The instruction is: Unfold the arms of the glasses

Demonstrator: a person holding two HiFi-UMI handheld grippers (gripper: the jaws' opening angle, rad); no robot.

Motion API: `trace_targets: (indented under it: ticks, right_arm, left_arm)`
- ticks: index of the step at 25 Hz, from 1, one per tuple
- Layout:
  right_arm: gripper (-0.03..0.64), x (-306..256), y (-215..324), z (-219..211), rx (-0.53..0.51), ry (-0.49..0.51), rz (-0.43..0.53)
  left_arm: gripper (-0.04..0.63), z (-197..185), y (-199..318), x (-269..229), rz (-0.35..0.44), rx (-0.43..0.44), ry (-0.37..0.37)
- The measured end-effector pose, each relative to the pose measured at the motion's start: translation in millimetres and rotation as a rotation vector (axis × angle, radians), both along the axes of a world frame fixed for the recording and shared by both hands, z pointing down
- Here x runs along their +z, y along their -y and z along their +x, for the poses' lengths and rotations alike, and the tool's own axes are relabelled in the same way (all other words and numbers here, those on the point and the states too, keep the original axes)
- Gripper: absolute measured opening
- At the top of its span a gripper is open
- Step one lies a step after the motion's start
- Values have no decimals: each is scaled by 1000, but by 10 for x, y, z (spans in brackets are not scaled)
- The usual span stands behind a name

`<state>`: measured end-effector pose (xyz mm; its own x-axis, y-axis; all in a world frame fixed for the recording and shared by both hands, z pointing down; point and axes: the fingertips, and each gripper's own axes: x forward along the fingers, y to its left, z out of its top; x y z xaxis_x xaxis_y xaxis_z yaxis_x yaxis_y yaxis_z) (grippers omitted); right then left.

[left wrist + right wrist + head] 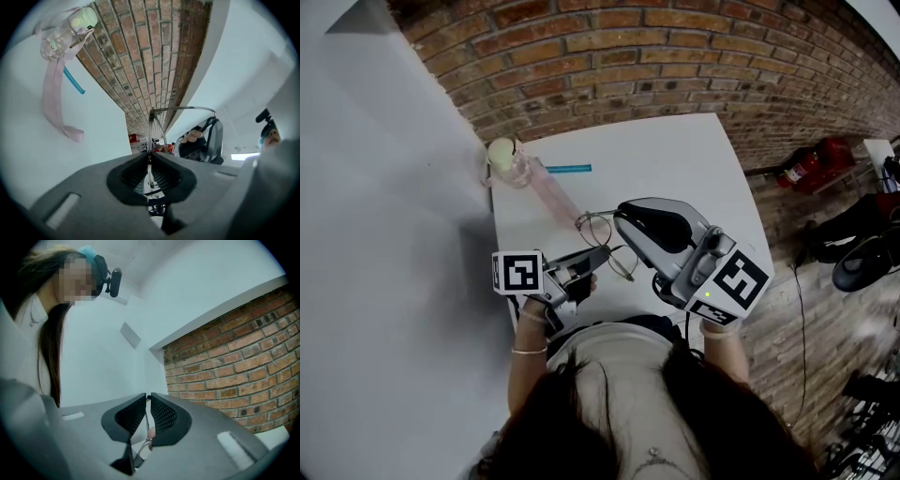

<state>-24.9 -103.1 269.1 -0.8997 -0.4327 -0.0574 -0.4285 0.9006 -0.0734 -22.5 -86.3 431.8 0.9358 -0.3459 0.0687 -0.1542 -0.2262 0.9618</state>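
Note:
Thin wire-rimmed round glasses [602, 240] hang in the air over the white table [694, 159], held between both grippers. My left gripper [598, 255] comes in from the left and is shut on the frame. In the left gripper view the frame [157, 127] stands straight up from the shut jaws [150, 157], and one arm [187, 108] reaches right toward the right gripper [208, 143]. My right gripper [620, 217] is shut on a thin wire arm of the glasses [147, 420], seen between its pads [148, 399].
A clear bottle [508, 161] with a pale cap and a pink strap [555, 199] lies at the table's far left. A teal stick [569, 169] lies beside it. Brick wall behind; a red fire extinguisher [811, 161] is on the floor at right.

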Motion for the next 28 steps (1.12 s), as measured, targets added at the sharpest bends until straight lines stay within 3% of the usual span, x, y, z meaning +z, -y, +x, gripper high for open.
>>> trace_targets:
  ticks: [3,7,12,28]
  right_arm:
    - [37,-7,4,6,1,2,-1]
    - [38,-14,8,15,2,4,-2]
    - [38,6,13,13,3,6,3]
    - [43,-2,-22,2,-6,16,0]
  left_arm:
    - [21,21,-15,-19,-9,3,-13]
    - [21,-15,6,39,27,11,40]
    - [21,60,-2,-92,-50,-13,-92]
    - [21,12,29,-131,-50,-35,-132]
